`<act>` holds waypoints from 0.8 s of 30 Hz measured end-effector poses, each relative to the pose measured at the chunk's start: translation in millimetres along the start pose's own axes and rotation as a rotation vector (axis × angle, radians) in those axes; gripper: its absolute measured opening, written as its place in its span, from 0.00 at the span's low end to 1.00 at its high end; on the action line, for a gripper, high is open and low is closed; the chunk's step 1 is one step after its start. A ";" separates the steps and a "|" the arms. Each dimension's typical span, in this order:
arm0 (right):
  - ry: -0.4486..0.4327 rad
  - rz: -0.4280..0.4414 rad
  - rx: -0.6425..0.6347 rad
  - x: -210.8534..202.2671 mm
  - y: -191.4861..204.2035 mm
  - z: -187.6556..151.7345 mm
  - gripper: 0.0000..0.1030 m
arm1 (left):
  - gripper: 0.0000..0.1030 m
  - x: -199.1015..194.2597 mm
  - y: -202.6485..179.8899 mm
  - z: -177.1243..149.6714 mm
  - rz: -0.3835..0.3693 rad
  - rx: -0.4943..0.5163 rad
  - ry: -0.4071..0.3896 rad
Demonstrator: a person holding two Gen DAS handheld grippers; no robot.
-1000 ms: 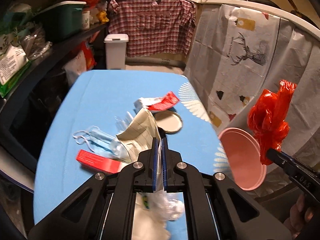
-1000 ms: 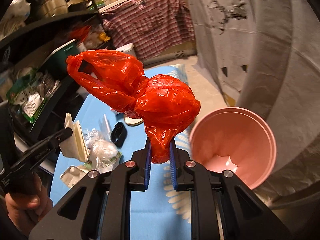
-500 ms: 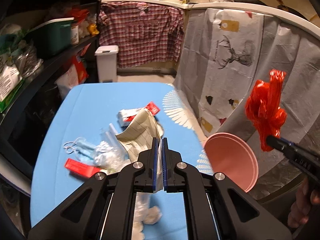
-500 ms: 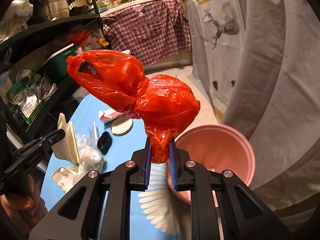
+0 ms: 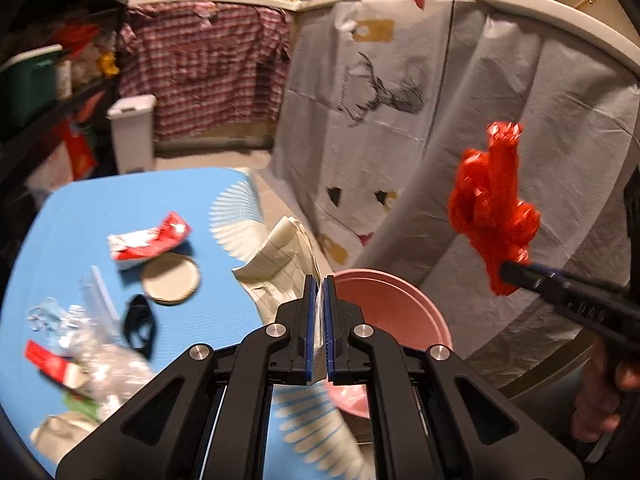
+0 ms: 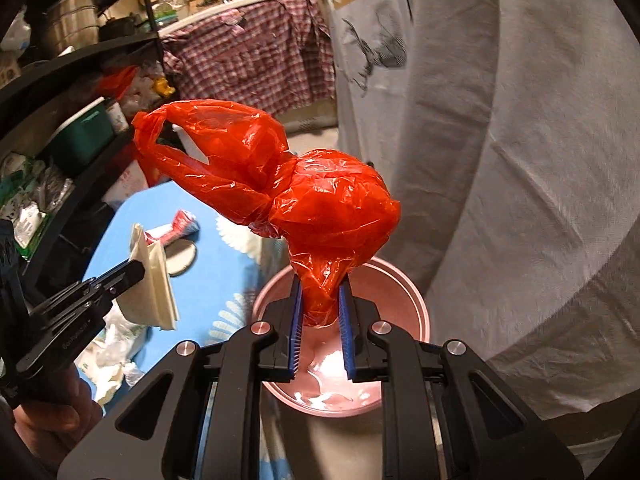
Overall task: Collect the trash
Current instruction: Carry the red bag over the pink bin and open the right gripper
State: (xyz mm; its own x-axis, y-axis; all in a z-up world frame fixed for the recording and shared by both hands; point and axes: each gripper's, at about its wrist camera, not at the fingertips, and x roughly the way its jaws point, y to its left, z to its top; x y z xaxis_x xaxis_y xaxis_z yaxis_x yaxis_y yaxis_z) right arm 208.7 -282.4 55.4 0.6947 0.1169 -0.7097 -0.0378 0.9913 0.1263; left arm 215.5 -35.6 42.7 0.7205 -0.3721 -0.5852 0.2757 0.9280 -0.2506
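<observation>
My left gripper is shut on a folded sheet of lined paper and holds it at the table's right edge, beside the pink bin; it shows in the right wrist view too. My right gripper is shut on a knotted red plastic bag and holds it above the pink bin. The bag also shows in the left wrist view. Loose trash lies on the blue table: a red and white wrapper, a round lid, a black piece.
Crumpled clear plastic and a red packet lie at the table's near left. Dark shelves stand left. A grey sheet with a deer print hangs right. A white pedal bin stands beyond the table.
Both grippers have moved right towards the pink bin. The red bag is now over the bin's mouth. The paper has come off the trash pile to the table's right edge.
</observation>
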 end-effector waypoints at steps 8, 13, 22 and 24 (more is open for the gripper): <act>0.096 -0.015 0.050 37.3 -22.6 -20.1 0.16 | 0.04 21.6 -21.1 0.7 -0.057 0.036 0.015; 0.149 0.011 0.085 56.8 -23.0 -24.1 0.16 | 0.04 38.7 -30.2 -4.3 -0.073 0.055 0.047; 0.163 -0.028 0.055 69.0 -25.1 -28.1 0.16 | 0.04 63.4 -43.8 -18.2 -0.076 0.104 0.107; 0.171 -0.022 0.057 71.3 -24.3 -27.5 0.16 | 0.04 67.4 -45.2 -18.8 -0.078 0.098 0.118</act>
State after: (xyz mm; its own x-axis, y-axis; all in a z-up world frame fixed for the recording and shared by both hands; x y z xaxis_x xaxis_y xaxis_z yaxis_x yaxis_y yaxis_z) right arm 239.4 -296.5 -17.4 0.5628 0.1083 -0.8195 0.0204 0.9893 0.1448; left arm 239.7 -103.0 0.1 0.6166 -0.4373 -0.6547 0.3927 0.8915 -0.2257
